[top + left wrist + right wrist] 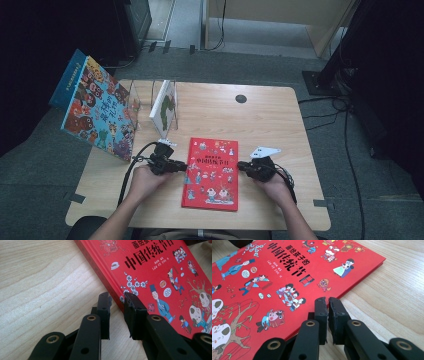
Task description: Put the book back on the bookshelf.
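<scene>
while the red picture book (pixel 212 172) lies flat and face up in the middle of the wooden table (pixel 270 120), both grippers sit at its long edges, so the lift looks about to begin and not yet made. the left gripper (pixel 181 166) is at the book's left edge; in the left gripper view its jaws stand a small way apart, one over the bare wood, the other's tip over the edge of the cover, nothing pinched between them. the right gripper (pixel 242 166) is at the right edge, its jaws nearly together with just a sliver of gap, tips right at the edge and gripping nothing. off to the left, a white book (pixel 163 106) stands in the clear rack (pixel 134 95) and a big colourful book (pixel 97 109) leans beside it, so a place there seems the likely goal for the red one.
</scene>
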